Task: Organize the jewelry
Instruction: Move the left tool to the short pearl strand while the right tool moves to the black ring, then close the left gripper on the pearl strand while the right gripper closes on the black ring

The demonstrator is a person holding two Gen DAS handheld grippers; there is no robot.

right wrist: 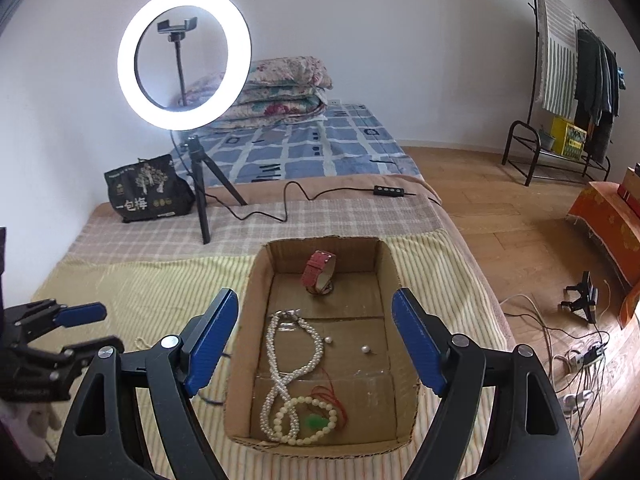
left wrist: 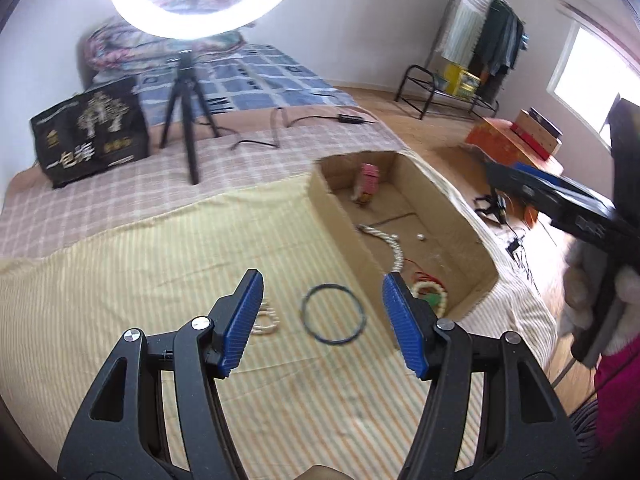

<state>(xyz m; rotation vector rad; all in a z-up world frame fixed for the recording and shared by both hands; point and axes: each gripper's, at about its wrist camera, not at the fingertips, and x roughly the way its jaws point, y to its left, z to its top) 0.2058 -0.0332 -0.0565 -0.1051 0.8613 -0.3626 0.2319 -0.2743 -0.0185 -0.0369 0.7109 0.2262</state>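
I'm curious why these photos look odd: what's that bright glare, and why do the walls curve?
Left wrist view: the ring light blows out to white glare, and the right claw is smeared. Right wrist view: sharper, ring light evenly bright. Both: fisheye bending, dark corners.

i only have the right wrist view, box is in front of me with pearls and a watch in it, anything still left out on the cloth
Observer: Yes, a dark ring bangle lies on the striped cloth, just outside the cardboard box.
Operator: anything else
Observer: A pale bead bracelet lies beside the bangle, partly behind a finger of the left gripper.
Operator: is the left gripper holding something
Observer: No, it is open and empty, with the bangle on the cloth between its fingers.
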